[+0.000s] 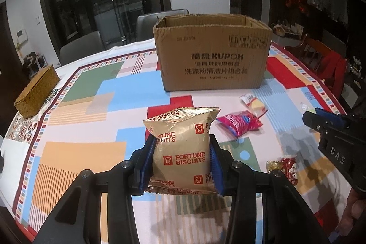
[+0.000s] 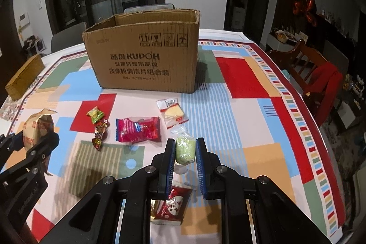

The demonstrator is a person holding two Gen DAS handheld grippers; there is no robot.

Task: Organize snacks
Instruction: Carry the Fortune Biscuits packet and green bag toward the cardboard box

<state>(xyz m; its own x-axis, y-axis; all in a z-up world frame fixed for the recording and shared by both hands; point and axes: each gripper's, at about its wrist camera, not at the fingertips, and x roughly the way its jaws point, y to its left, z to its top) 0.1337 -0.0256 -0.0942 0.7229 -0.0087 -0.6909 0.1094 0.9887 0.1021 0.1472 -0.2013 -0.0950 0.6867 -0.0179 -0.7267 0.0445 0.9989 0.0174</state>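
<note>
My left gripper [image 1: 180, 152] is shut on a gold Fortune Biscuits packet [image 1: 183, 148] and holds it above the table; both show at the left of the right wrist view [image 2: 36, 129]. My right gripper [image 2: 185, 149] is shut on a pale green wrapped sweet [image 2: 184, 148]. An open cardboard box [image 1: 212, 56] [image 2: 144, 56] stands at the table's far side. On the table lie a pink snack packet [image 2: 138, 129] [image 1: 239, 121], a clear-wrapped cake slice [image 2: 172, 113] [image 1: 254, 104], small candies [image 2: 99, 127] and a red-and-white packet [image 2: 171, 205] [image 1: 289, 168].
The table has a colourful patterned cloth [image 2: 240, 106]. A woven box [image 1: 36, 95] sits at the far left edge. Grey chairs [image 1: 80, 47] stand behind the table, and a wooden chair with red cloth [image 2: 320, 74] stands to the right.
</note>
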